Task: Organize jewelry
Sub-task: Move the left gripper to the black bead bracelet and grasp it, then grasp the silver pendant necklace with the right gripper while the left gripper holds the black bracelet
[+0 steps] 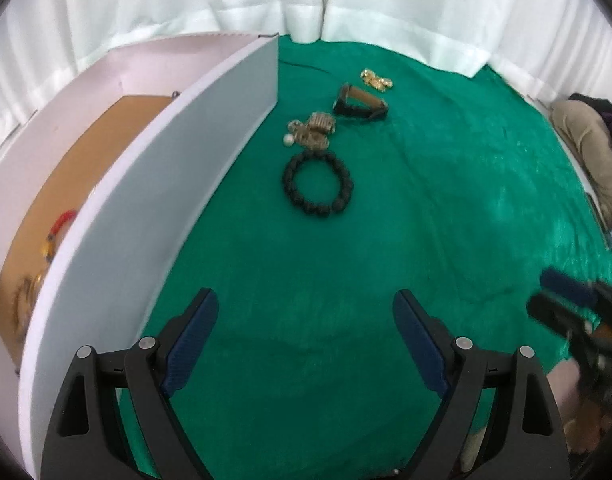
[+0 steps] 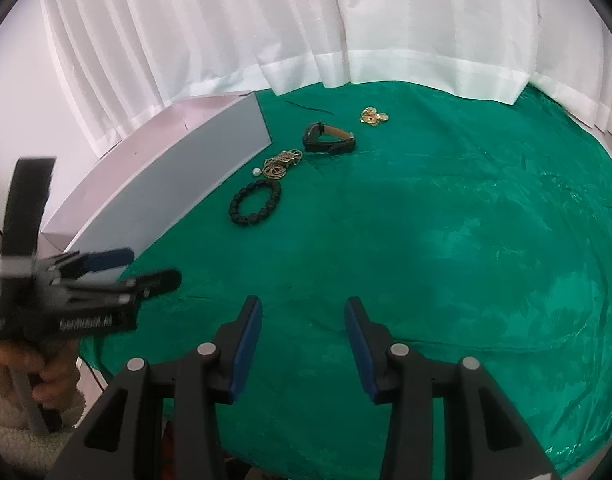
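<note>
Hovering over bare green cloth [image 1: 446,200], left gripper [image 1: 306,312] has jaws wide apart w/ nothing between. Right gripper [image 2: 304,320] is half open, also empty. Black bead bracelet [image 1: 319,182], gold chains [image 1: 312,133], watch [image 1: 360,103] and earrings [image 1: 376,79] lie in a row near the white box [image 1: 166,184] wall (some jewelry already inside).

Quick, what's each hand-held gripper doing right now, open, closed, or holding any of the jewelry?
Left hand-held gripper: open wide, nothing between its fingers.
Right hand-held gripper: partly open, empty, over the green cloth.
</note>
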